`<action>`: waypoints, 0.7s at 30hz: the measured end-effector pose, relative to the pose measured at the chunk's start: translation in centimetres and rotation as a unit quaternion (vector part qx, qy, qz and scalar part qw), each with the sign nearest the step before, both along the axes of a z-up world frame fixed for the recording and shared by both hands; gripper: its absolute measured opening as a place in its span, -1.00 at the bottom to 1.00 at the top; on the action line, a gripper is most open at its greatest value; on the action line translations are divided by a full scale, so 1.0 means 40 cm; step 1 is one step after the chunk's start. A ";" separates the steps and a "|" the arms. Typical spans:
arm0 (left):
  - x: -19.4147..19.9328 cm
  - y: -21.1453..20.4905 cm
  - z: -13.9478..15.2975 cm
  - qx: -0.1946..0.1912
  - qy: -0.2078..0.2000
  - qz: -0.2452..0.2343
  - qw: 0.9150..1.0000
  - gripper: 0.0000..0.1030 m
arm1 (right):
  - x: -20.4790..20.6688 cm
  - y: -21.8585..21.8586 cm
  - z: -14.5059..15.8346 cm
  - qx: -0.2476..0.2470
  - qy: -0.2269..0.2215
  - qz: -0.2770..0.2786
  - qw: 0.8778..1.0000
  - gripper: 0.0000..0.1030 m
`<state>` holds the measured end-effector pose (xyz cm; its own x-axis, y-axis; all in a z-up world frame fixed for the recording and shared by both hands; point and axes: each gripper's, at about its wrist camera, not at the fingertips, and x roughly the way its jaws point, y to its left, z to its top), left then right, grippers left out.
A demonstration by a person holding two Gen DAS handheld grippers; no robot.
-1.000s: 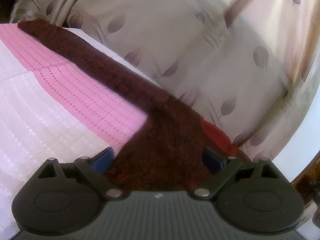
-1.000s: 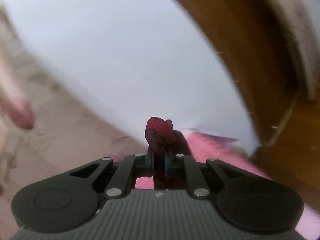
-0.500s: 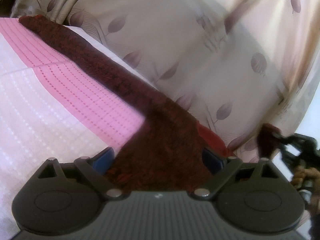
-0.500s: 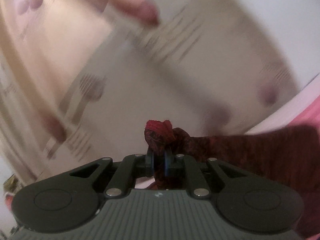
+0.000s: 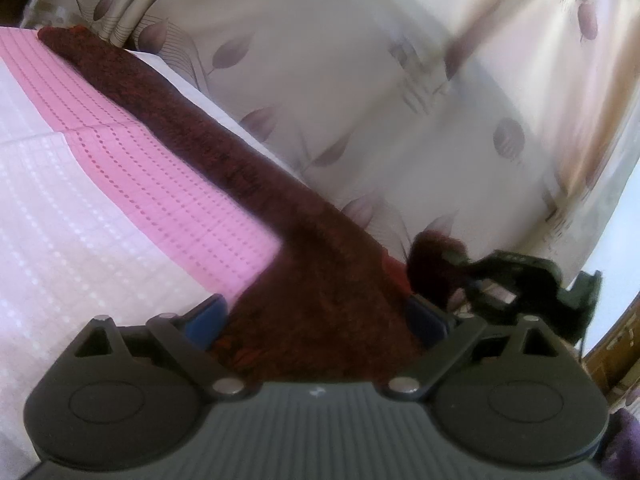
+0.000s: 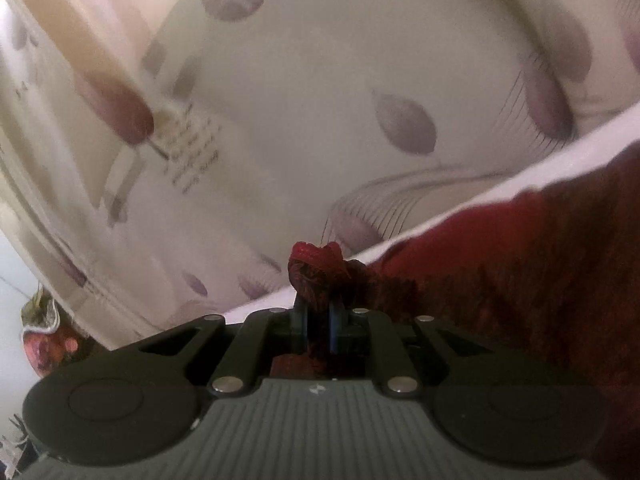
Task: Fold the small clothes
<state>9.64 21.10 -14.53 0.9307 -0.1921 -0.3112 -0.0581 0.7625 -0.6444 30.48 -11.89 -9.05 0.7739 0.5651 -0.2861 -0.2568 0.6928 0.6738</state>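
A long dark red knitted garment (image 5: 224,152) lies along the far edge of a pink and white bedspread (image 5: 120,208). My left gripper (image 5: 316,320) is open, its blue pads wide apart on either side of the garment's near end. My right gripper (image 6: 318,320) is shut on a bunched end of the garment (image 6: 316,268), which trails off to the right (image 6: 540,264). In the left wrist view the right gripper (image 5: 460,276) shows just right of my left one, with the bunched end in it.
A cream curtain with purple leaf print (image 5: 360,80) hangs right behind the bed edge and fills the right wrist view (image 6: 320,100). A wooden piece (image 5: 616,352) shows at far right. A flowered object (image 6: 44,340) sits low left.
The right gripper has swung round with the garment end and come in close beside the left gripper. The left gripper has stayed open over the garment.
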 end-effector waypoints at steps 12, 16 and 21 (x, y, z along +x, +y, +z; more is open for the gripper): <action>-0.002 0.001 0.001 -0.005 -0.005 0.001 1.000 0.89 | 0.033 0.103 -0.068 -0.028 0.022 0.031 0.999 -0.70; -0.004 0.003 0.002 -0.006 -0.006 0.001 1.000 0.89 | 0.041 0.140 -0.078 -0.052 0.021 0.039 0.998 -0.69; -0.004 0.003 0.002 -0.006 -0.006 0.001 1.000 0.89 | 0.050 0.173 -0.087 -0.080 0.026 0.055 0.995 -0.56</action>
